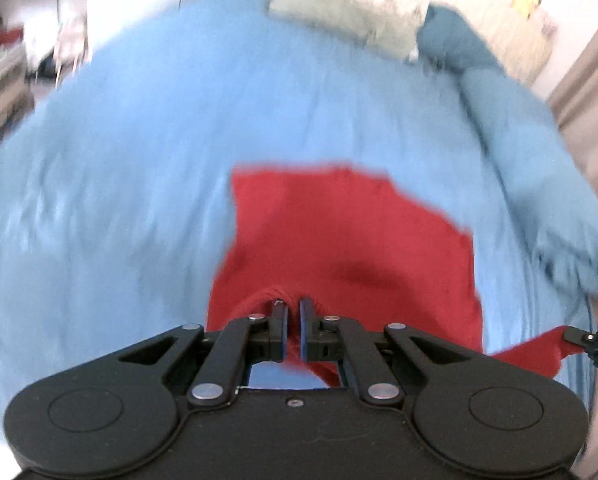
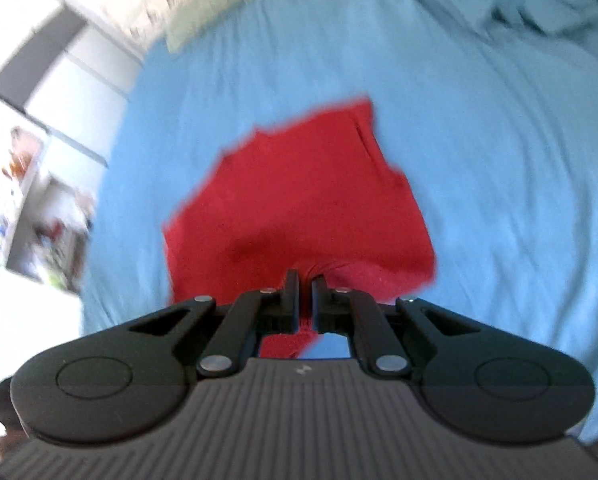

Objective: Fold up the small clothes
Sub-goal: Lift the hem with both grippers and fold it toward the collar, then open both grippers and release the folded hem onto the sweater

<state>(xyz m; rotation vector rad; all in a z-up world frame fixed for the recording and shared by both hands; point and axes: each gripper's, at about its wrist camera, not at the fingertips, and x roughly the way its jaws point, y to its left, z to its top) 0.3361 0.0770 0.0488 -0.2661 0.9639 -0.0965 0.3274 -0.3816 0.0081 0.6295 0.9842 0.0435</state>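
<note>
While nearly closed, both tools pinch the red garment (image 1: 339,236).

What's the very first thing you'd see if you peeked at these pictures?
The bright red cloth, spread in the middle of a big blue blanket. Then the two black tools: the left tool and the right tool each pinch a bunched edge of it at the near side.

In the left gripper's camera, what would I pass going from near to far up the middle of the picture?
Left gripper → red garment → blue bedspread → pale green pillow.
</note>
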